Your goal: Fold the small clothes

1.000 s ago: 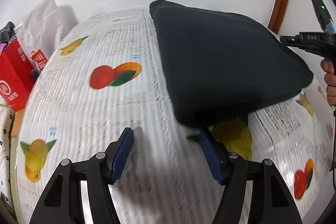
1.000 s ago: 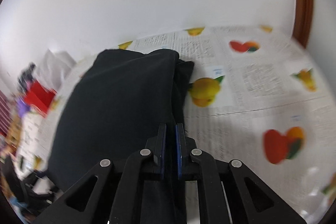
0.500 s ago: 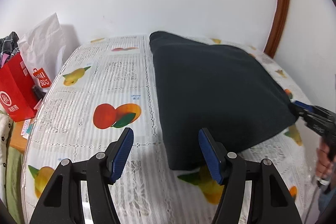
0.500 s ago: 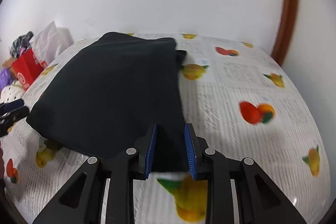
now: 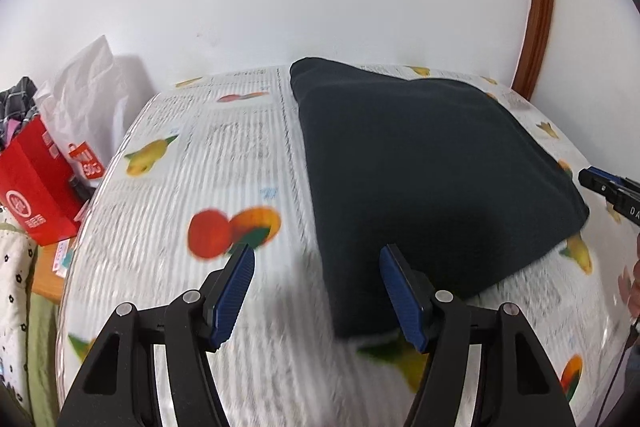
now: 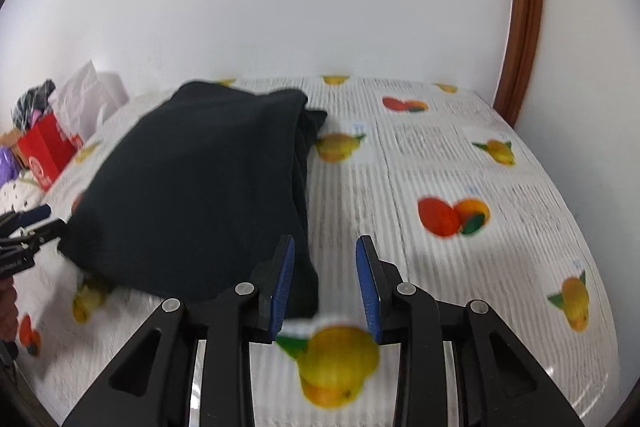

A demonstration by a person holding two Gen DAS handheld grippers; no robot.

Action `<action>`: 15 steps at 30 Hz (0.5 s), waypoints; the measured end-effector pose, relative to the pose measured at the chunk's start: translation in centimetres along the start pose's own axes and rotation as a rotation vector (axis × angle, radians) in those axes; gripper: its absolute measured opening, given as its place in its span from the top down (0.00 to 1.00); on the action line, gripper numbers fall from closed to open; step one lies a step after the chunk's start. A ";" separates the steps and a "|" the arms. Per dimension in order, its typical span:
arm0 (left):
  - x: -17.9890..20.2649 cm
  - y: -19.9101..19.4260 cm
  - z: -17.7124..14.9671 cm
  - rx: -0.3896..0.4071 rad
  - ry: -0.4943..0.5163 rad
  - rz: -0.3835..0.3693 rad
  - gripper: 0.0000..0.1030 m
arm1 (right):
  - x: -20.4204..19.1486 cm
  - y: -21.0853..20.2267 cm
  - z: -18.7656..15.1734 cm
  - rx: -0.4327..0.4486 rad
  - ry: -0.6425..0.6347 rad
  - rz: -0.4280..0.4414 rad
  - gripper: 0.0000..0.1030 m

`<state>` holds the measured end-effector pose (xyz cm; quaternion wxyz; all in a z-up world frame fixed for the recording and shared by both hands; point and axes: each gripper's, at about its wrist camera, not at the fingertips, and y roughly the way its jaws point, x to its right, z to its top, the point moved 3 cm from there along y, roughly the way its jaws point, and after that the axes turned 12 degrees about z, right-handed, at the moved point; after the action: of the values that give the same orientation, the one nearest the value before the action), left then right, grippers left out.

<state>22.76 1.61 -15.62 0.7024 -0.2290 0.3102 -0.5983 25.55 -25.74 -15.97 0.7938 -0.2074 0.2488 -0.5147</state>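
A black folded garment (image 5: 420,167) lies flat on the fruit-print tablecloth (image 5: 200,167). My left gripper (image 5: 316,255) hovers open over its near left corner; the cloth edge runs between the fingers without touching the pads. In the right wrist view the garment (image 6: 200,187) fills the left half. My right gripper (image 6: 325,243) is at its near right corner, jaws opening, with the cloth's corner beside the left pad but not pinched. Each gripper shows at the edge of the other's view: the right gripper (image 5: 600,183) and the left gripper (image 6: 36,223).
A red paper bag (image 5: 32,195) and a white plastic bag (image 5: 88,99) stand off the table's left side by the wall. A brown wooden door frame (image 5: 536,7) rises at the back right. The tablecloth (image 6: 460,155) is bare right of the garment.
My right gripper was shut on the garment's edge and has let go, its jaws now parted, and it has drawn back. The left gripper has risen and backed off slightly, still open.
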 end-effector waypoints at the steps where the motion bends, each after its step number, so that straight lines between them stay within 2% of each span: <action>1: 0.3 0.4 0.5 0.000 0.000 -0.005 0.38 | -0.1 0.3 0.4 0.001 0.004 0.004 0.69; 5: 1.4 1.7 2.2 -0.004 0.014 -0.015 0.38 | -1.3 2.5 2.1 -0.005 0.014 0.029 0.69; 11: 2.1 3.5 4.4 -0.002 0.045 0.012 0.38 | -1.8 5.6 5.6 -0.036 -0.002 0.007 0.69; 15: 2.2 5.2 5.6 -0.020 0.033 -0.001 0.38 | -1.7 7.6 7.7 -0.061 0.004 0.005 0.69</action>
<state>30.59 0.13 -15.63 0.6945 -0.2261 0.3275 -0.5993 35.04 -20.71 -14.02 0.7879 -0.2301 0.2665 -0.5052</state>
